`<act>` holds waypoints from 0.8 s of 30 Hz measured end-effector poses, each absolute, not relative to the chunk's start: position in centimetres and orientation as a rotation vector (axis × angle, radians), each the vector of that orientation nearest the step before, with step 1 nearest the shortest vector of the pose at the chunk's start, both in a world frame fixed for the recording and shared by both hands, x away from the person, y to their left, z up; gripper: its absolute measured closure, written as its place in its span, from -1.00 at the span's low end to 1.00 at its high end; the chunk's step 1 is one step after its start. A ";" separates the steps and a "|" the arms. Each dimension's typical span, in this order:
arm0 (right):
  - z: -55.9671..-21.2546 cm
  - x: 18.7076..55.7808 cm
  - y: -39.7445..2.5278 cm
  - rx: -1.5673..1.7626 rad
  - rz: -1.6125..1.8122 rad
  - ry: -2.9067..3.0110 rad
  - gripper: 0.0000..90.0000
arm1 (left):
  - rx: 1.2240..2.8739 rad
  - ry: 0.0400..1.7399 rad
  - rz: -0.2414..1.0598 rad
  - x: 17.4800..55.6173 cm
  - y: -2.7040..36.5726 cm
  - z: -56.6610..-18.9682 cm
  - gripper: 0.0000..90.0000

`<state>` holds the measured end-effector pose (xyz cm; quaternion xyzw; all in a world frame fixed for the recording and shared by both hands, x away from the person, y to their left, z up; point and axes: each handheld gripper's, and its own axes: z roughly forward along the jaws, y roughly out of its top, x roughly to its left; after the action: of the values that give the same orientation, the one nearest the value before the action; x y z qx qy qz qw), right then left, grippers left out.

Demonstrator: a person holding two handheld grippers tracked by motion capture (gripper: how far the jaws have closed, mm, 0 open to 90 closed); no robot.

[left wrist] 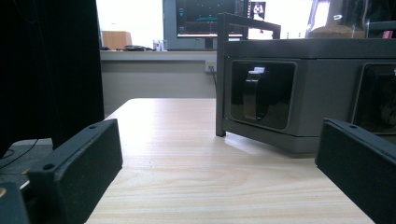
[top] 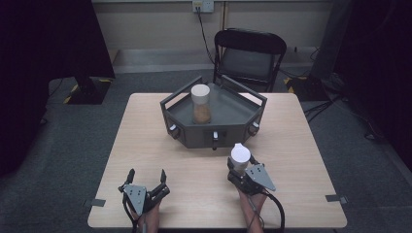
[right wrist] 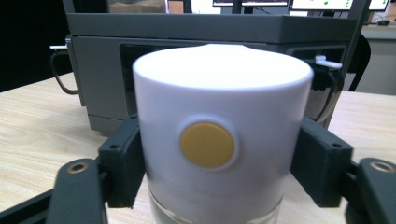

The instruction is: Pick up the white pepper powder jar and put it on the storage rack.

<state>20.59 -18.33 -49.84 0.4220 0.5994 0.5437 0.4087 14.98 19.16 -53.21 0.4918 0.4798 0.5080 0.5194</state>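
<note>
White plastic forms the cap of the jar [right wrist: 222, 140] that the right gripper [top: 241, 171] holds; its two black jaws press on both sides of the cap, and a round yellow button faces the gripper's camera. Glass shows just under the cap. Straight ahead of this gripper, close behind the jar, stands the grey tray [top: 228, 127] on the wooden table [top: 145, 141]. A second jar [top: 200, 104] with brown content stands inside the tray. The left gripper [top: 146, 177] rests with its jaws wide apart and nothing between them, the tray ahead of it to the right.
</note>
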 end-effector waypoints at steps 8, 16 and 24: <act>-49.7 20.7 -18.6 1.060 1.378 1.520 -0.33 | 1.180 1.151 1.218 15.0 19.2 -53.2 -1.00; -49.5 20.7 -18.7 1.061 1.379 1.528 -0.33 | 1.180 1.151 1.218 15.0 19.2 -53.2 -1.00; -48.8 20.7 -19.0 1.073 1.377 1.528 -0.33 | 1.180 1.151 1.218 15.0 19.2 -53.2 -1.00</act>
<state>20.68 -18.99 -48.78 0.4240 0.6037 0.5443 0.3994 14.98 19.16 -53.20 0.4919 0.4798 0.5080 0.5194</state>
